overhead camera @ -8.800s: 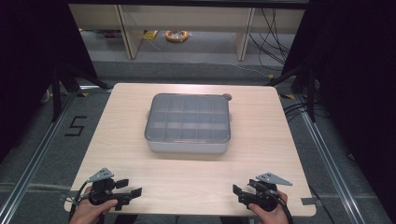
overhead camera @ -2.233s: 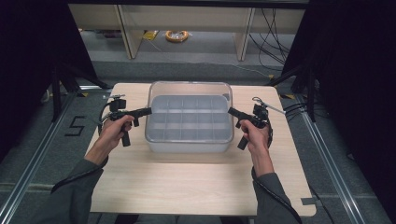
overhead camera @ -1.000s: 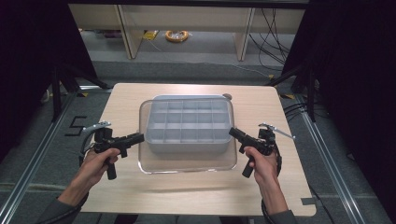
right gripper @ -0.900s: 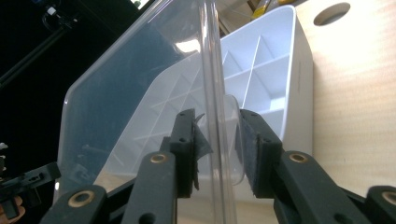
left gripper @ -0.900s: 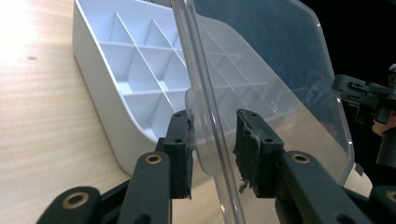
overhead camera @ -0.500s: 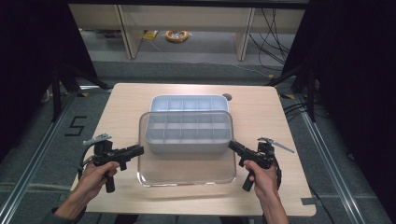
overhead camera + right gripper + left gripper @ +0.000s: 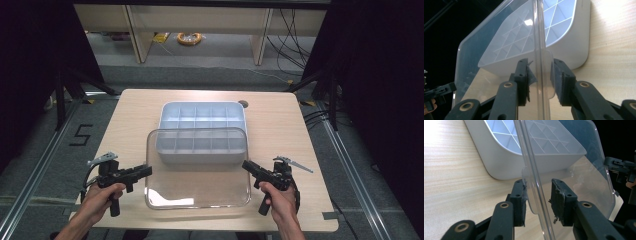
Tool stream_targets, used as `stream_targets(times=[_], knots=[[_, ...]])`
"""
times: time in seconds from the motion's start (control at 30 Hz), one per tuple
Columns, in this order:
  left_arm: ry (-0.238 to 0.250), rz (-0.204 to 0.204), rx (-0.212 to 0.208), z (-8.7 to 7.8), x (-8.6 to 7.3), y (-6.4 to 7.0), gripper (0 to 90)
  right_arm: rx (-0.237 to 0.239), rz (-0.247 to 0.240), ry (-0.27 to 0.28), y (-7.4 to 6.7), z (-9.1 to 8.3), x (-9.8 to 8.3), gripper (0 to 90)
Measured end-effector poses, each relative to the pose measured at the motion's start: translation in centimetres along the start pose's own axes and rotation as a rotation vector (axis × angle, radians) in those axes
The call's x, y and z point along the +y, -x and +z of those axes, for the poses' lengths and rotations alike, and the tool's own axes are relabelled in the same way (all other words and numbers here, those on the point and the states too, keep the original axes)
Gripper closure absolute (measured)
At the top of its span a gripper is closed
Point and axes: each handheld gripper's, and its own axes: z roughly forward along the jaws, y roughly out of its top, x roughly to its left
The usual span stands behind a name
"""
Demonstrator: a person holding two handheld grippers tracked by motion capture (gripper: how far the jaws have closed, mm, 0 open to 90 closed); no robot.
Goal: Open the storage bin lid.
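Note:
A clear plastic lid (image 7: 197,180) lies low over the near half of the table, and its far edge overlaps the front of a white compartment tray (image 7: 167,107). My left gripper (image 7: 147,171) is at the lid's left edge and my right gripper (image 7: 246,165) at its right edge. In the left gripper view the lid's tab (image 7: 529,195) stands between the jaws of the left gripper (image 7: 537,197). They have just been opening: one pad touches the tab, the other stands a sliver off the rim. In the right gripper view the right gripper (image 7: 539,75) is shut on the lid's opposite tab (image 7: 549,72).
The wooden table (image 7: 125,120) has a small round hole (image 7: 243,104) behind the tray. Beyond the table's far edge, a yellow cable coil (image 7: 190,38) lies on the floor between shelf legs. Dark frames flank both sides of the table.
Both hands have carried the lid off the tray toward the near edge and lowered it. The tray's compartments now lie uncovered at the back.

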Motion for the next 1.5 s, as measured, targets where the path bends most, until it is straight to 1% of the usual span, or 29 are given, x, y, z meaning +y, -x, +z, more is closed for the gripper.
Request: stream_targets(times=[0.1, 0.13, 0.23, 0.27, 0.33, 0.37, 0.4, 0.43, 0.47, 0.53, 0.63, 0.7, 0.73, 0.8, 0.83, 0.93, 0.97, 1.0, 1.1, 1.13, 1.17, 1.2, 1.3, 1.33, 1.37, 1.4, 1.43, 1.47, 1.5], knots=[[0.017, 0.001, 0.007, -0.1, -0.4, 0.1, 63.7, -0.006, 0.023, -0.01, -0.3, -0.4, -0.4, 68.1], [0.012, 0.014, 0.031, -0.3, -0.5, 0.3, 63.4, 0.003, 0.013, -0.011, -0.3, -0.4, -0.6, 68.1], [0.007, 0.013, 0.021, -0.5, -1.0, 0.3, 64.0, -0.021, -0.011, -0.017, -0.6, -0.8, -1.2, 68.0], [0.01, 0.007, 0.02, -0.6, -1.2, 0.3, 64.3, -0.005, 0.002, -0.015, -0.6, -1.0, -1.3, 68.1], [0.002, 0.003, 0.024, -0.6, -1.6, 0.4, 64.3, -0.006, -0.008, -0.015, -0.6, -1.1, -1.4, 68.2], [0.006, 0.003, 0.022, -0.6, -1.8, 0.4, 63.9, 0.001, 0.022, -0.019, -0.9, -1.3, -1.7, 68.2], [0.003, 0.005, 0.035, -0.5, -2.3, 0.3, 63.2, 0.0, -0.011, -0.02, -0.9, -1.4, -1.9, 68.1], [-0.002, 0.006, 0.042, -0.4, -2.7, 0.2, 62.9, 0.012, -0.013, -0.024, -0.8, -1.5, -2.0, 68.1], [-0.006, 0.0, 0.05, -0.4, -3.0, 0.2, 62.7, -0.003, -0.008, -0.025, -0.9, -1.4, -2.2, 68.1], [-0.028, 0.009, 0.048, -0.4, -3.4, 0.3, 62.9, 0.003, -0.02, -0.027, -0.9, -1.5, -2.5, 68.1], [-0.027, 0.031, 0.046, -0.6, -3.8, 0.6, 62.8, -0.006, -0.018, -0.031, -1.1, -2.0, -2.7, 68.1], [-0.041, 0.026, 0.042, -0.8, -3.9, 0.7, 62.5, -0.013, -0.022, -0.032, -1.2, -2.2, -3.0, 68.1], [-0.026, 0.025, 0.046, -0.7, -4.1, 0.8, 62.3, -0.014, -0.013, -0.036, -1.2, -2.4, -3.3, 68.1], [-0.048, 0.02, 0.026, -0.7, -4.2, 0.7, 62.2, -0.023, -0.028, -0.044, -1.0, -2.6, -3.6, 68.1], [-0.035, 0.019, 0.027, -0.6, -4.4, 0.6, 62.3, -0.022, -0.027, -0.044, -1.0, -2.8, -3.8, 68.1], [-0.063, 0.022, 0.027, -0.5, -4.5, 0.5, 62.6, -0.01, -0.011, -0.048, -0.9, -2.9, -4.3, 68.1], [-0.061, 0.022, 0.032, -0.5, -4.6, 0.5, 62.4, -0.03, 0.007, -0.057, -1.0, -2.8, -4.5, 67.8], [-0.061, 0.023, 0.04, -0.5, -4.6, 0.6, 62.2, -0.03, -0.02, -0.057, -0.9, -2.8, -4.6, 67.8], [-0.056, 0.03, 0.042, -0.5, -4.8, 0.6, 62.0, -0.036, -0.026, -0.067, -0.7, -2.8, -4.9, 67.5], [-0.08, 0.037, 0.032, -0.5, -4.9, 0.5, 61.6, -0.038, -0.023, -0.067, -0.7, -2.7, -5.0, 67.1], [-0.08, 0.037, 0.032, -0.5, -4.9, 0.5, 61.1, -0.045, 0.002, -0.08, -0.9, -2.7, -5.1, 66.8], [-0.1, 0.038, 0.029, -0.3, -5.1, 0.5, 60.5, -0.056, -0.042, -0.083, -0.6, -2.8, -5.1, 66.7], [-0.115, 0.025, 0.029, -0.1, -5.4, 0.3, 60.0, -0.059, -0.038, -0.081, -0.2, -2.6, -5.4, 66.8], [-0.128, 0.04, 0.026, 0.0, -5.4, 0.3, 59.4, -0.064, -0.03, -0.098, -0.1, -2.6, -5.5, 66.5], [-0.127, 0.038, 0.025, 0.0, -5.4, 0.3, 59.3, -0.056, -0.032, -0.098, 0.0, -2.6, -5.6, 66.5], [-0.114, 0.031, 0.034, 0.1, -5.5, 0.4, 59.5, -0.071, -0.03, -0.102, 0.0, -2.6, -5.6, 66.5], [-0.116, 0.039, 0.037, 0.0, -5.6, 0.3, 59.6, -0.064, 0.022, -0.109, -0.4, -2.6, -5.7, 66.5], [-0.125, 0.041, 0.03, 0.0, -5.6, 0.3, 59.3, -0.058, -0.031, -0.099, 0.0, -2.5, -5.7, 66.3], [-0.124, 0.033, 0.032, -0.1, -5.7, 0.3, 59.4, -0.062, -0.026, -0.105, -0.1, -2.5, -5.7, 66.3]])
